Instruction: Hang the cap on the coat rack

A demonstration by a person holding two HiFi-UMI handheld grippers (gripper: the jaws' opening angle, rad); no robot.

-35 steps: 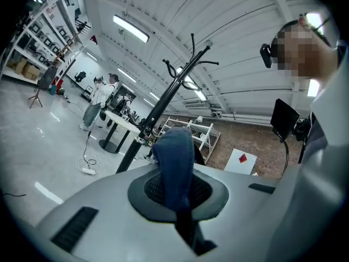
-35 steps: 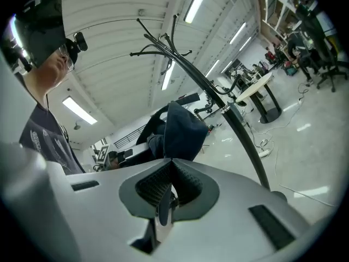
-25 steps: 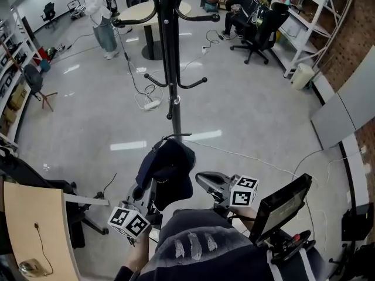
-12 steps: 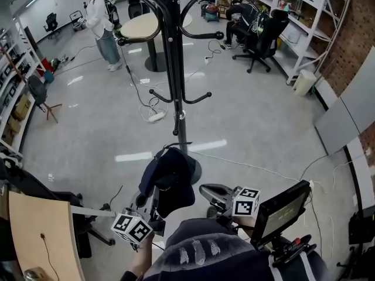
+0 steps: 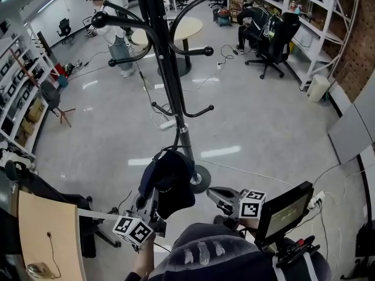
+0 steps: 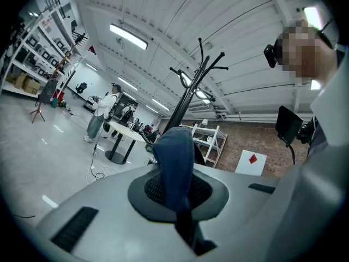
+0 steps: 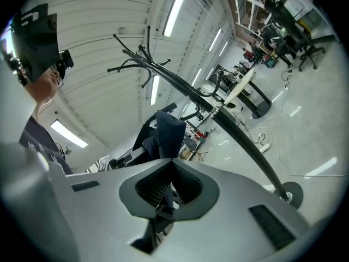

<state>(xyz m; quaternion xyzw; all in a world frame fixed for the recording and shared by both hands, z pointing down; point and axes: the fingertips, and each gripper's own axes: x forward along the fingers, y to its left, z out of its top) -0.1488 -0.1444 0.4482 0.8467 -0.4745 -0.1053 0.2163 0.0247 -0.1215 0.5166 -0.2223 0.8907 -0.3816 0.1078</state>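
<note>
1. Navy-blue fabric cap hangs in the air between your two grippers in the head view. It sits low in front of the tall black metal coat rack and overlaps the foot of the pole. It is on none of the hooks. Your left gripper comes up at the cap's left edge, and your right gripper reaches in at its right edge. The rack's curved, ball-tipped arms spread high above, well apart from the cap. Farther back, a person in a white top stands near a round pale table. A black office chair sits by white metal shelving.

2. In the left gripper view, your left gripper has its jaws pressed together on a fold of the cap. The blue cloth rises straight up from between the pads. The coat rack leans behind it, with its top hooks against the ceiling.

3. In the right gripper view, your right gripper has its jaws closed on a thin dark strip of the cap. The rest of the cap stands above them. The coat rack slants across to its base at the lower right.
</note>
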